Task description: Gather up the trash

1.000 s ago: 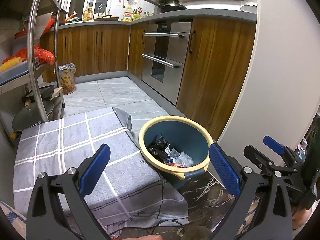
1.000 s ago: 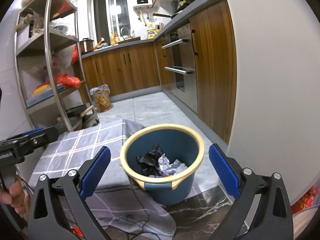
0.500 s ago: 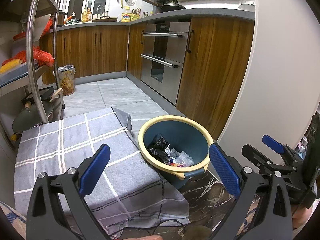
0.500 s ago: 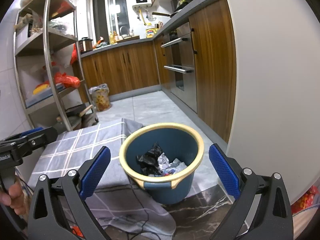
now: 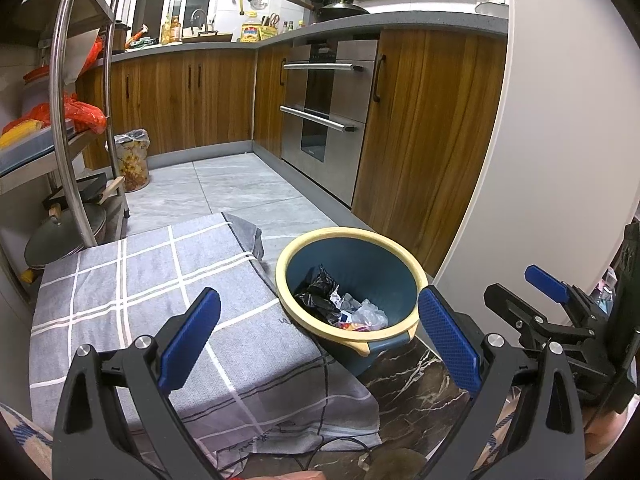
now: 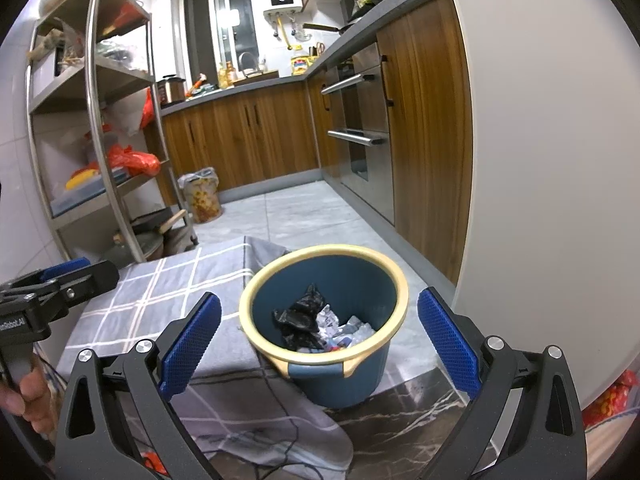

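A blue bin with a yellow rim [image 5: 400, 276] [image 6: 384, 276] stands on the dark marble floor beside a grey checked cloth [image 5: 132, 288] [image 6: 160, 292]. Inside lie a black bag [image 5: 318, 298] [image 6: 298, 318], crumpled white paper and clear plastic trash [image 5: 366, 314] [image 6: 344, 330]. My left gripper [image 5: 318, 338] is open and empty, held near and above the bin. My right gripper [image 6: 318, 338] is open and empty, with the bin between its blue pads. The right gripper also shows at the right of the left wrist view [image 5: 548, 312]; the left one shows at the left of the right wrist view [image 6: 60, 284].
A metal shelf rack [image 5: 60, 120] [image 6: 100, 120] stands at the left with pans below. A bagged bin [image 5: 132, 160] [image 6: 202, 194] sits by wooden cabinets [image 5: 180, 100]. An oven [image 5: 320, 120] and a white wall [image 5: 560, 160] are at the right. A black cable [image 6: 280, 452] trails over the cloth's front edge.
Both views have shifted only slightly; the bin sits a little lower in the right wrist view. Both grippers stay open and empty.
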A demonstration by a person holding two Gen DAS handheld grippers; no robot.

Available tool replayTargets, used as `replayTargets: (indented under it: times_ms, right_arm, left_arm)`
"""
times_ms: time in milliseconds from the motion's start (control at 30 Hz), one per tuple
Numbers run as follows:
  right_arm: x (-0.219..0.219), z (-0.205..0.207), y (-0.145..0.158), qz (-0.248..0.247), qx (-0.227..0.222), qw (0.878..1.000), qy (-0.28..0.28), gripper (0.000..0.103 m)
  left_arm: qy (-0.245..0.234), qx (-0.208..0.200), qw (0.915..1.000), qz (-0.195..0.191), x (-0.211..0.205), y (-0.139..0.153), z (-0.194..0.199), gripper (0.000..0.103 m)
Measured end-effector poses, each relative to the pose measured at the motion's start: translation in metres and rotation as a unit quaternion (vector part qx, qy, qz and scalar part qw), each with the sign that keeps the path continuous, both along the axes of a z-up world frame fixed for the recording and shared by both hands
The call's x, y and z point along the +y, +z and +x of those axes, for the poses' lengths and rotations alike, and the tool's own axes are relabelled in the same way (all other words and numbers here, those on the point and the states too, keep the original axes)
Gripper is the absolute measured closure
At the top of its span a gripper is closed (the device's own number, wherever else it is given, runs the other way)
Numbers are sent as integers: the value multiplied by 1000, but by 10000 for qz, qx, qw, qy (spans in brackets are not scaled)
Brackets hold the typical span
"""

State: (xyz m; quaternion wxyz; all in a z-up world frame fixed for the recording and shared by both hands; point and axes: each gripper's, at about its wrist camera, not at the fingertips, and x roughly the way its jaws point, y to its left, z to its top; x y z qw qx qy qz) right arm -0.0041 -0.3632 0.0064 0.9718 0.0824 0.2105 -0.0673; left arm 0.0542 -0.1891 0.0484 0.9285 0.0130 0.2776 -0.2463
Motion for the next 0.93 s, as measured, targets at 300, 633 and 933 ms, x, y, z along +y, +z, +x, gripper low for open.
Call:
replayTargets:
  times_ms: [300,633,933]
  right_arm:
    - [1,0,0,1,4,10000,-5,5]
    - [0,0,0,2,6,10000,-3,5]
    - [-1,0,0,4,8,10000,-3,5]
  left_arm:
    - [3,16,10000,0,1,-1,0,6]
    - [-132,52,9999,-4,5,-4,-2,6]
    - [-120,88,9999,72,4,-5,-1,6]
